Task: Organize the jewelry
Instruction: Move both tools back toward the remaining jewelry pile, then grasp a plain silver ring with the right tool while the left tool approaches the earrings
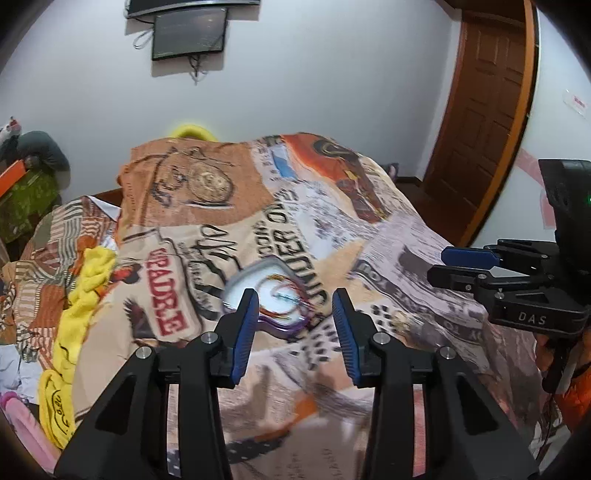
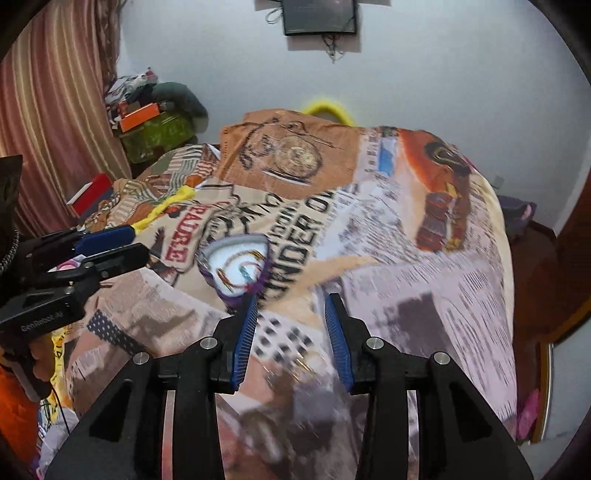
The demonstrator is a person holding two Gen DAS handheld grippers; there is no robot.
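Observation:
An open heart-shaped jewelry box [image 1: 275, 295] with a white lining and purple rim lies on the printed blanket; thin coloured jewelry strands lie inside. It also shows in the right wrist view [image 2: 236, 264]. My left gripper [image 1: 293, 301] is open and empty, hovering just before the box, its left finger overlapping the box's left side. My right gripper [image 2: 291, 304] is open and empty, just right of and before the box. Each gripper shows at the edge of the other's view, the right [image 1: 465, 266] and the left [image 2: 110, 245]. Both views are blurred.
The printed blanket [image 1: 388, 258] covers a bed. Yellow cloth [image 1: 79, 306] lies at its left edge. A brown door [image 1: 487, 110] stands at the right, a striped curtain [image 2: 48, 122] and piled clutter [image 2: 155, 118] at the left, a dark screen [image 2: 319, 16] on the far wall.

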